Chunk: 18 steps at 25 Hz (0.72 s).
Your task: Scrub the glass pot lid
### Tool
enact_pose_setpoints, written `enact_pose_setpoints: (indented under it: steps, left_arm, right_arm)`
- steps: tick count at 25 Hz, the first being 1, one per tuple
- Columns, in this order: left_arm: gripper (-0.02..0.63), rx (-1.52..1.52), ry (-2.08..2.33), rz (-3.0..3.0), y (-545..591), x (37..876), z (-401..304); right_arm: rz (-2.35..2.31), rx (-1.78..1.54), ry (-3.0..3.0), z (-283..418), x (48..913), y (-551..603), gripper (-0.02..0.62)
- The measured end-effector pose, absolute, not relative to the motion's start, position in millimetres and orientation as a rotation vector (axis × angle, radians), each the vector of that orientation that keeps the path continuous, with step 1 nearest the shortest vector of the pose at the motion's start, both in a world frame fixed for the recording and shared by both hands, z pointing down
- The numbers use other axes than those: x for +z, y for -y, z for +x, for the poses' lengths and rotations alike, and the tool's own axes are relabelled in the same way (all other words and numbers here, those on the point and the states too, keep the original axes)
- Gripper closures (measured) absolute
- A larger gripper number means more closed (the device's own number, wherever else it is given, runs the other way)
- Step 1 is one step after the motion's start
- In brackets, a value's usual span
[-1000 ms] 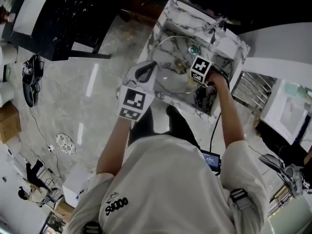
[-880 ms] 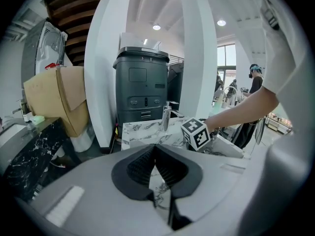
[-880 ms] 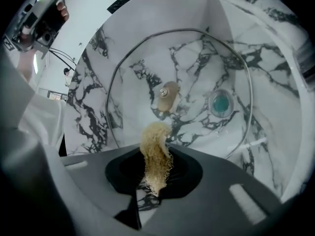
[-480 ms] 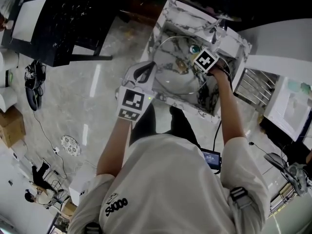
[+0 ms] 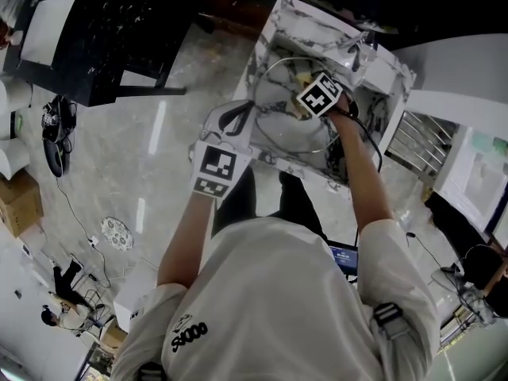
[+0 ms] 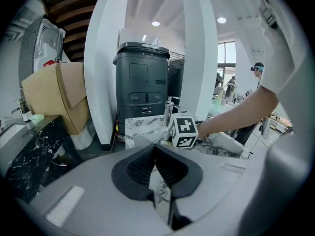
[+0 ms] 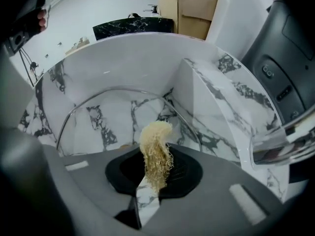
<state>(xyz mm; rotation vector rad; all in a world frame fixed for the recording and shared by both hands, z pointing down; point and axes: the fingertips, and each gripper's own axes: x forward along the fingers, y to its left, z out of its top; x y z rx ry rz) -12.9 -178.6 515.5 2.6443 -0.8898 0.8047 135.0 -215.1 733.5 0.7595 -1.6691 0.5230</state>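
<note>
The glass pot lid (image 5: 287, 133), clear with a metal rim, stands tilted in the marble sink (image 5: 270, 24). My left gripper (image 5: 249, 127) is shut on the lid's near-left edge; in the left gripper view the pane runs edge-on between the pads (image 6: 155, 156). My right gripper (image 5: 300, 106), its marker cube (image 6: 184, 131) on top, is shut on a pale yellow fibrous scrubber (image 7: 156, 152). The scrubber tuft sticks out past the right gripper (image 7: 154, 170) and points at the lid (image 7: 98, 119), whose rim arcs across the right gripper view.
A chrome faucet (image 5: 357, 48) rises at the sink's far right corner. A metal rack (image 5: 414, 143) sits right of the sink and a black table (image 5: 103, 30) stands far left. A dark bin (image 6: 141, 85) and a cardboard box (image 6: 61, 100) stand beyond the sink.
My right gripper has slid left and toward the far side across the lid with the scrubber. The left gripper has kept its hold in place.
</note>
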Motion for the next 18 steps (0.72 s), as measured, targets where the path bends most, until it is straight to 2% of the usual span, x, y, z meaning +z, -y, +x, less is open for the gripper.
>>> enact_pose_setpoints:
  steps: [11,18]
  left_arm:
    - [0.597,0.794,0.91,2.643,174,512,-19]
    - [0.597,0.789,0.902,2.653,166,510,-14]
  right_arm:
    - [0.503,0.639,1.818,56,729,170,0.545]
    - [0.272,0.639,1.746,68,728,102,0.546]
